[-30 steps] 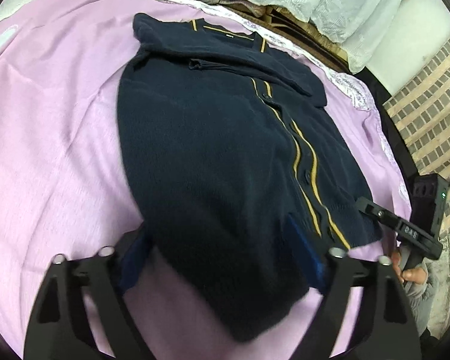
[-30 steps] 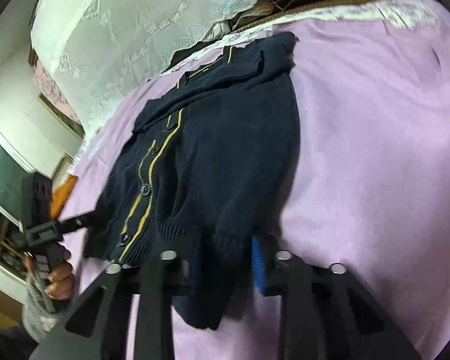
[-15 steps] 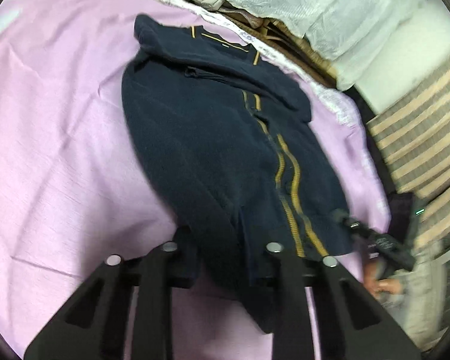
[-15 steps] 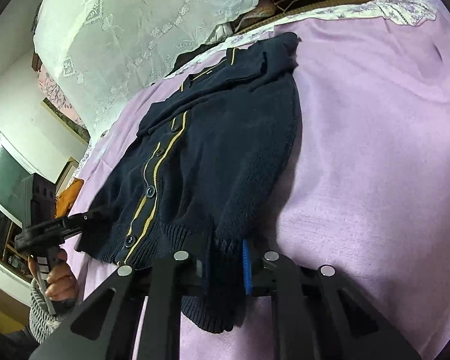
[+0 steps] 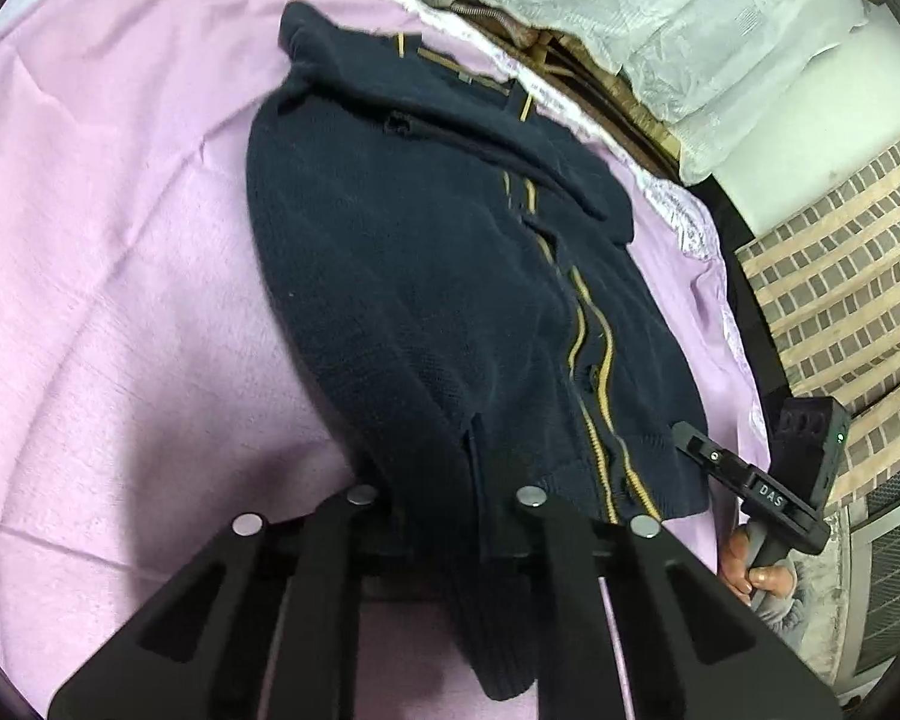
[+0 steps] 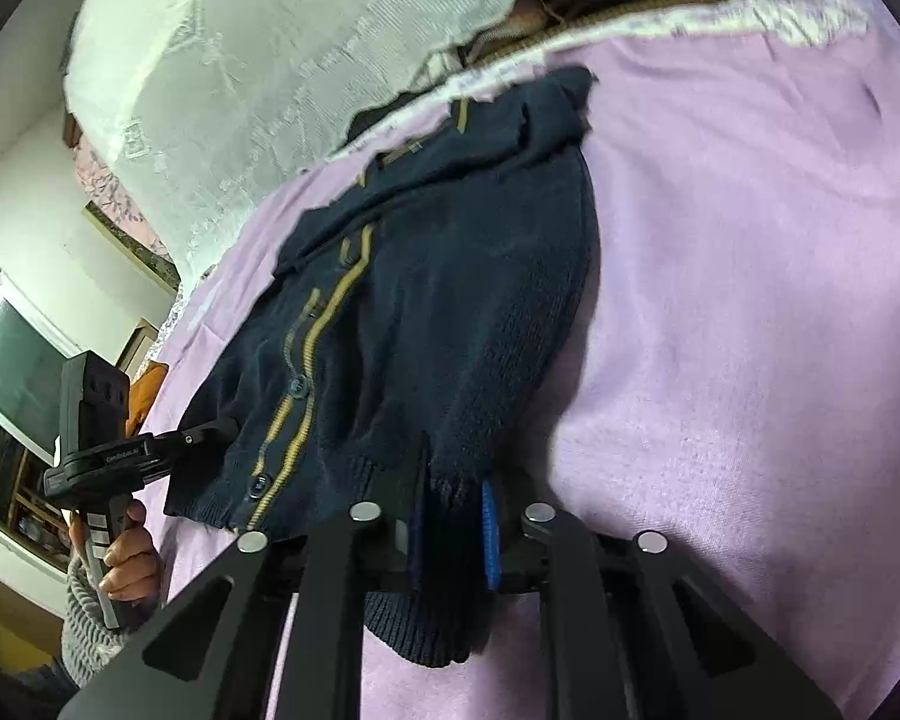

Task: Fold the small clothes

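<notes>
Lying buttoned, navy cardigan (image 5: 426,276) shows twin yellow stripes.

A bed spread with a lilac sheet (image 5: 120,276), lightly creased, carries a single navy knit cardigan (image 5: 426,300) with mustard-yellow stripes down its buttoned front. The garment lies collar toward the far lace-trimmed edge (image 6: 720,18), its ribbed hem bunched and raised at the near side.

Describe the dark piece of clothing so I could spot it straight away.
Look at the pink sheet spread over the bed. On it lies a navy knitted cardigan, buttoned, its ribbed hem nearest the cameras. It is the only garment there, marked by two mustard stripes running down its front.
</notes>
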